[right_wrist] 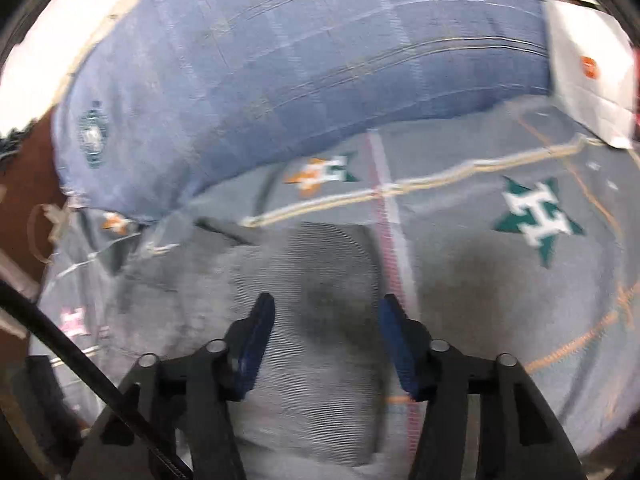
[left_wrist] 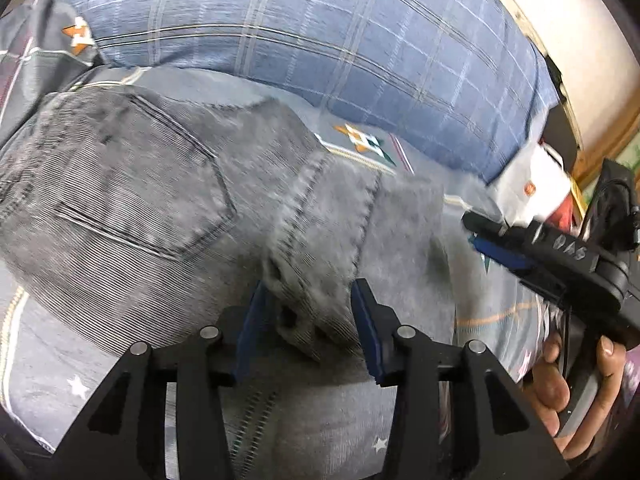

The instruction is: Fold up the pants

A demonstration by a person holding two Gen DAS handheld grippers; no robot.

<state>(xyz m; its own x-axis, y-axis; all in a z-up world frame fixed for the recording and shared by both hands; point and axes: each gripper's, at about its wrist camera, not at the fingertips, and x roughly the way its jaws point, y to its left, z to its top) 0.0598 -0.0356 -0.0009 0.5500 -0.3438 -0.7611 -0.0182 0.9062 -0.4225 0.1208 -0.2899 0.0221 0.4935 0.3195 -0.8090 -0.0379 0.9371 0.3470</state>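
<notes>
In the left wrist view, the left gripper (left_wrist: 310,312) has a bunched fold of the grey corduroy pants (left_wrist: 132,200) between its blue pads, seemingly pinched, though blur hides contact. The pants spread ahead and leftward over the grey star-patterned bedsheet (left_wrist: 404,148). The right gripper (left_wrist: 500,240) reads "DAS".

In the right wrist view, the right gripper (right_wrist: 326,336) hangs spread apart over pants fabric (right_wrist: 320,264), gripping nothing.
</notes>
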